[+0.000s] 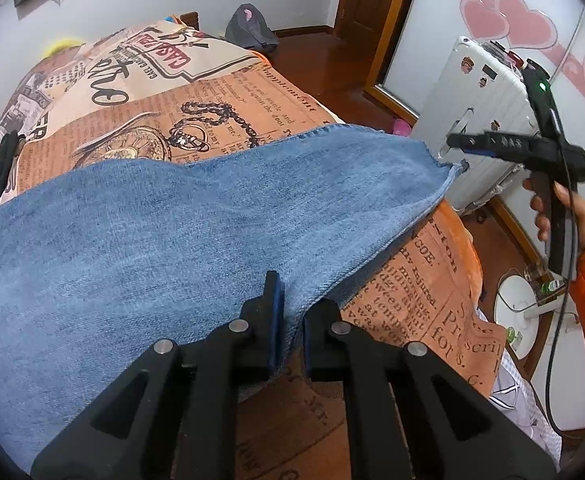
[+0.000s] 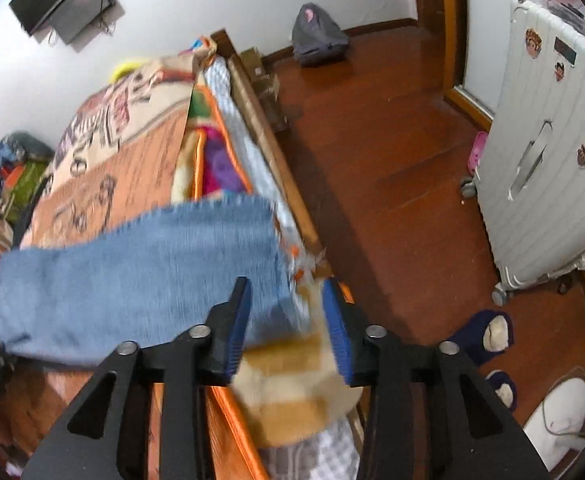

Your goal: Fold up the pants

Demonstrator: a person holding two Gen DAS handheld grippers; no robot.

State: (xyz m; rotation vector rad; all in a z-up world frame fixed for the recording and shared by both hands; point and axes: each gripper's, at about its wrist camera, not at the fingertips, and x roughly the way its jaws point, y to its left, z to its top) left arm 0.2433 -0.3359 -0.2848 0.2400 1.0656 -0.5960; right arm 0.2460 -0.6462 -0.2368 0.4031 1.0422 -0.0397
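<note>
Blue denim pants (image 1: 172,232) lie spread across the bed's newspaper-print cover (image 1: 220,120). My left gripper (image 1: 292,312) is shut on the near edge of the denim, and a fold of cloth rises between its blue pads. In the right wrist view the pants (image 2: 132,272) reach the bed's edge. My right gripper (image 2: 288,316) stands open there, its jaws wide apart over the frayed hem corner, with no pad pressing on the cloth. In the left wrist view the right gripper (image 1: 458,148) hangs just beside the far hem corner, held by a hand (image 1: 572,208) in an orange sleeve.
A white suitcase (image 2: 540,160) stands on the wooden floor to the right of the bed. A grey backpack (image 2: 318,36) leans at the far wall. Dark slippers (image 2: 484,336) and a white stand base (image 1: 520,312) sit near the bed's corner. Layered blankets (image 2: 292,392) hang off the bed's edge.
</note>
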